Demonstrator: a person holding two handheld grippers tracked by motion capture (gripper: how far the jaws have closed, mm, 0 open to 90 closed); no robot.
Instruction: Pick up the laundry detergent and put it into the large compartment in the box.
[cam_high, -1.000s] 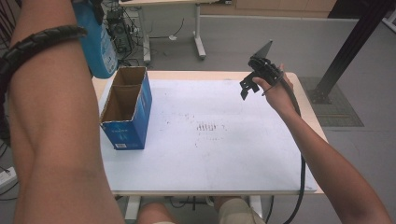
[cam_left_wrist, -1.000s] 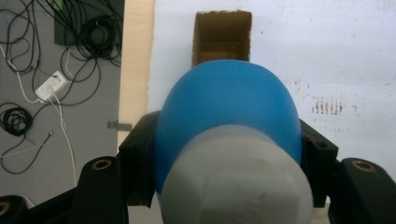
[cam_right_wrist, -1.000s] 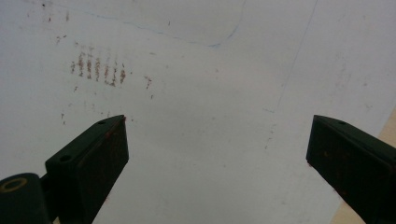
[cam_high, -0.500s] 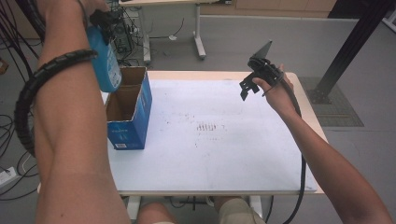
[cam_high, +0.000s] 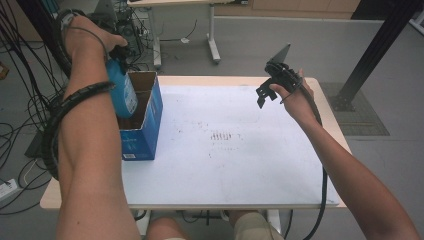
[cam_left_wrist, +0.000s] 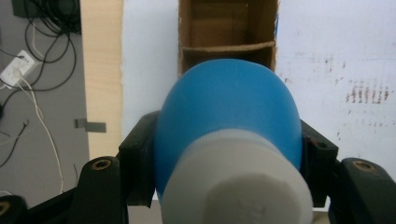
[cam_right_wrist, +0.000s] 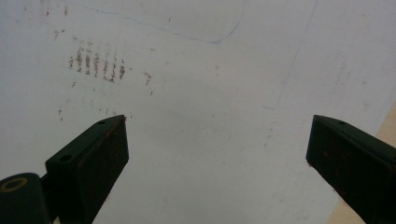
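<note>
Lowered since the earlier frames: the left claw (cam_high: 119, 62) and the blue bottle (cam_high: 122, 95) clamped in it, brought down from above the table's far-left corner until the bottle's base is seen inside the open top of the blue cardboard box (cam_high: 145, 132). No shift is noted for the right claw (cam_high: 263, 95).

Item, left claw: closed on the blue bottle, jaws pressed against both flanks just below the white cap (cam_left_wrist: 236, 186), as seen in the left gripper view. The bottle is held upright, base down, directly beyond the claw. The box mouth lies straight ahead, its cardboard divider (cam_left_wrist: 226, 46) visible past the bottle's shoulder; little room is left to either box wall.

Item, left hand (cam_high: 90, 37): raised at the far-left table corner, forearm steep, cable coiled around it.

Item, right claw: jaws spread wide, nothing between them, pointed down at the white table (cam_high: 250, 165). Bare surface lies all around it, with faint brown marks (cam_right_wrist: 95, 63) ahead to one side and the table's wooden edge near the other jaw.

Item, right hand (cam_high: 295, 97): held above the far-right part of the table, arm extended.
</note>
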